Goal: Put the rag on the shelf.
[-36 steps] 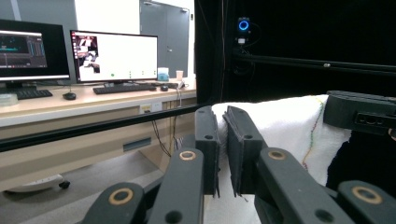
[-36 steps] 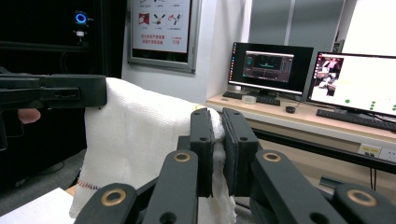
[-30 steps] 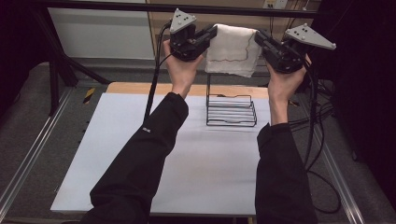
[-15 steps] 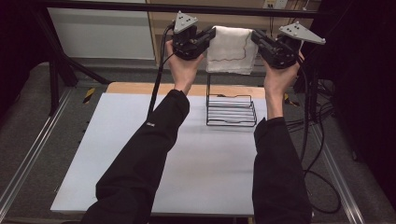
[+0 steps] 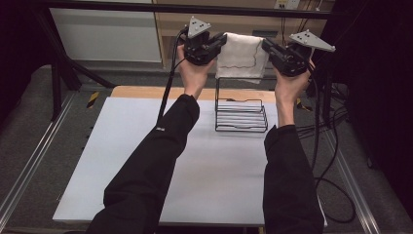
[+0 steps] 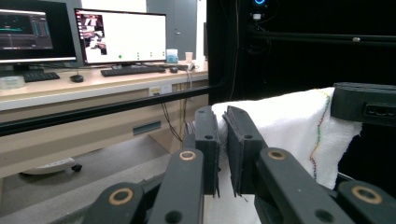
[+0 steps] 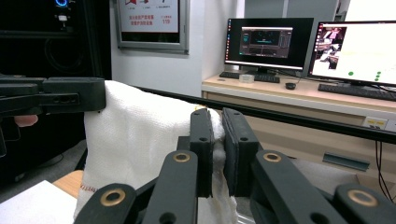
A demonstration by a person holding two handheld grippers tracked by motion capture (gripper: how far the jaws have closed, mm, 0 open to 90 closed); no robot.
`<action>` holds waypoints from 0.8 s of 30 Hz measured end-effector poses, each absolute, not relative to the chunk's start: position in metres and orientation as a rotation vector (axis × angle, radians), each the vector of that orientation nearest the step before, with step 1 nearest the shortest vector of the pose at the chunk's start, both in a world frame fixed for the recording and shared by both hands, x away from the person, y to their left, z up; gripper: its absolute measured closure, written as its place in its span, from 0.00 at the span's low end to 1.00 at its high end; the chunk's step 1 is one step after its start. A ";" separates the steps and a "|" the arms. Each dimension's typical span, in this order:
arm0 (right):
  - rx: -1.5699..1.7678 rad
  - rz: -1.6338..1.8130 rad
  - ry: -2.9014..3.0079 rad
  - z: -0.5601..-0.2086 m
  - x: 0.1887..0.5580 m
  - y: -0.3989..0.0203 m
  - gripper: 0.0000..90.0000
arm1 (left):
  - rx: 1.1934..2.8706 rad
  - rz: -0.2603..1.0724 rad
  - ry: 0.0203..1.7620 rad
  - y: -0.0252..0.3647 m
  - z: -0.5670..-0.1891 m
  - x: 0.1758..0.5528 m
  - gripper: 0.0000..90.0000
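A white towel (image 5: 242, 56) with a coloured stitched edge hangs stretched between my two grippers, above a black wire rack (image 5: 241, 114). My left gripper (image 5: 220, 43) is shut on the towel's left upper corner, and its jaws pinch the cloth (image 6: 285, 121) in the left gripper view (image 6: 223, 135). My right gripper (image 5: 268, 47) is shut on the right upper corner; the right gripper view shows its jaws (image 7: 218, 135) closed on the fabric (image 7: 135, 135). Each gripper view shows the other gripper (image 6: 364, 102) (image 7: 51, 98) across the towel.
The rack stands at the back of a white table top (image 5: 146, 146) with a wooden strip behind it. Black cables (image 5: 331, 146) trail off the right side. A black frame bar (image 5: 122, 6) crosses the back, and desks with monitors (image 7: 275, 44) lie beyond.
Both hands have shifted a little with the towel still stretched between them. The right gripper has edged left and the towel sits slightly lower.
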State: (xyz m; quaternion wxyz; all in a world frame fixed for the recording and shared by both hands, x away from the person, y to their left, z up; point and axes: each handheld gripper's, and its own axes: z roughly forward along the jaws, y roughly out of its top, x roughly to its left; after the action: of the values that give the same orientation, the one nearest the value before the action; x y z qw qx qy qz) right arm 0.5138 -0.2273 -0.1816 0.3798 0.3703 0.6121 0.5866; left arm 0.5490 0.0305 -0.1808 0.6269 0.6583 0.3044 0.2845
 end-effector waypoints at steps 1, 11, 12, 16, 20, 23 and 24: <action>0.949 1.499 1.565 -0.183 0.514 -0.229 0.93 | 1.517 0.654 0.693 0.030 -0.182 0.549 0.92; 0.968 1.483 1.587 -0.197 0.512 -0.239 0.92 | 1.538 0.624 0.679 0.023 -0.197 0.546 0.92; 0.968 1.480 1.590 -0.197 0.511 -0.240 0.92 | 1.541 0.625 0.674 0.023 -0.199 0.545 0.92; 0.967 1.465 1.602 -0.201 0.507 -0.242 0.92 | 1.547 0.611 0.670 0.021 -0.204 0.541 0.92; 0.974 1.456 1.615 -0.205 0.504 -0.243 0.92 | 1.558 0.607 0.667 0.022 -0.209 0.538 0.92; 0.977 1.452 1.617 -0.208 0.502 -0.245 0.92 | 1.563 0.604 0.661 0.021 -0.211 0.536 0.92; 0.977 1.450 1.619 -0.208 0.502 -0.245 0.92 | 1.564 0.601 0.664 0.021 -0.212 0.535 0.92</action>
State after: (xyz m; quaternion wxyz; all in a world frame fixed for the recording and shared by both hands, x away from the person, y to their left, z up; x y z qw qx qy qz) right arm 0.5015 -0.2451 -0.2079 0.3703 0.3809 0.6312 0.5652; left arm 0.5351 0.0206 -0.2118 0.6208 0.6804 0.2887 0.2614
